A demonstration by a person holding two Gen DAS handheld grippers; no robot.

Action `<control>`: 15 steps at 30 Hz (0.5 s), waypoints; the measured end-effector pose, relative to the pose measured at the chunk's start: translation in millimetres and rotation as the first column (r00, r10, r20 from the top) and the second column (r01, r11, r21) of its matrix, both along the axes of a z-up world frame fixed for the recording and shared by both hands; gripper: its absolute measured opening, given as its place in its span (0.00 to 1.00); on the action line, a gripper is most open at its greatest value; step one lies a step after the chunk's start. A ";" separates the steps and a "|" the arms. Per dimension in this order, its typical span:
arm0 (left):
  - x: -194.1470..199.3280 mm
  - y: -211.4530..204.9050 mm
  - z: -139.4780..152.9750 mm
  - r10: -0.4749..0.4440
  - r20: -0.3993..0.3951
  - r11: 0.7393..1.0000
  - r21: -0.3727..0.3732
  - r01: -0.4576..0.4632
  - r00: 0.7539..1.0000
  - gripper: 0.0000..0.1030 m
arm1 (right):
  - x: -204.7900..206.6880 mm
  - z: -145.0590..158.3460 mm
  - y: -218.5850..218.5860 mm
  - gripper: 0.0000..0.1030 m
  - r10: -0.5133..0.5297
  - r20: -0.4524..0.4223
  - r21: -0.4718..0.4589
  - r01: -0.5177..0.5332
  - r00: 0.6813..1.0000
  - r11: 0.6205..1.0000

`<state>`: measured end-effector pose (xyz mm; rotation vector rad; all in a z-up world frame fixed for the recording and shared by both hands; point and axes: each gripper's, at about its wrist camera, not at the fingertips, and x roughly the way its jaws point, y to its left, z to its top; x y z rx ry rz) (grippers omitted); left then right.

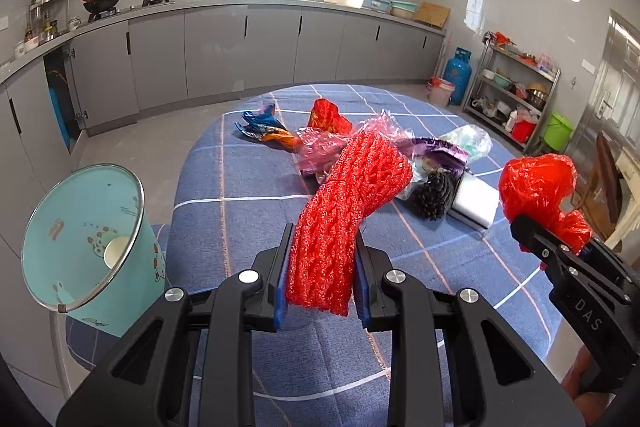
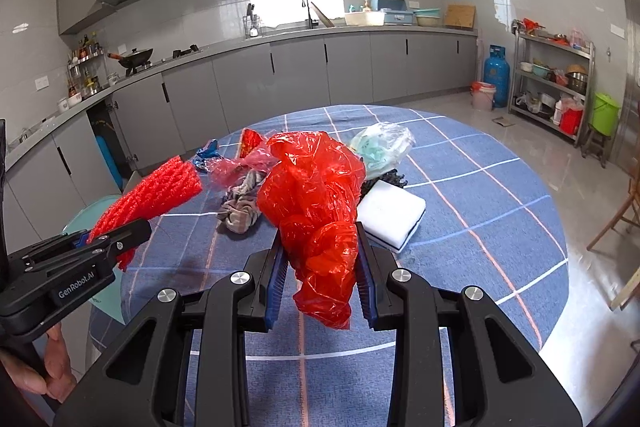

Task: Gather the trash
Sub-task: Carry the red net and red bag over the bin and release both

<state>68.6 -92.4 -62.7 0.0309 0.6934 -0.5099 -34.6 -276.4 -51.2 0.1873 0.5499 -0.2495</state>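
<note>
My left gripper [image 1: 322, 259] is shut on a red foam net [image 1: 352, 195] and holds it above the table; it also shows at the left of the right wrist view [image 2: 160, 191]. My right gripper [image 2: 322, 267] is shut on a crumpled red plastic bag [image 2: 312, 195], which also shows at the right of the left wrist view [image 1: 538, 187]. A teal trash bin [image 1: 86, 239] with a paper cup inside stands left of the table. More trash lies mid-table: a blue-orange wrapper [image 1: 264, 129], pink film [image 1: 320, 143], a clear bag [image 2: 382, 147], a grey rag [image 2: 240, 205].
The round table has a blue checked cloth [image 2: 480, 227]. A white sponge block [image 2: 392, 213] and a black scrubber [image 1: 434, 193] lie on it. Grey kitchen cabinets [image 1: 240, 55] run behind. A metal shelf [image 2: 554, 83], a blue gas cylinder [image 2: 496, 75] and a green bucket [image 2: 604, 113] stand at the right.
</note>
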 end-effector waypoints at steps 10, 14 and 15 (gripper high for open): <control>2.6 20.0 9.6 0.052 0.024 0.998 -0.022 -0.052 0.998 0.25 | 5.7 9.3 10.4 0.31 0.028 0.025 -0.012 -0.028 0.999 1.000; 4.7 30.5 12.0 0.080 0.029 0.997 -0.024 -0.079 0.996 0.25 | 11.0 12.2 18.0 0.31 0.050 0.036 -0.013 -0.049 0.998 0.999; 5.3 33.8 12.6 0.090 0.031 0.996 -0.022 -0.089 0.995 0.25 | 12.9 13.2 19.8 0.31 0.055 0.037 -0.011 -0.054 0.998 0.998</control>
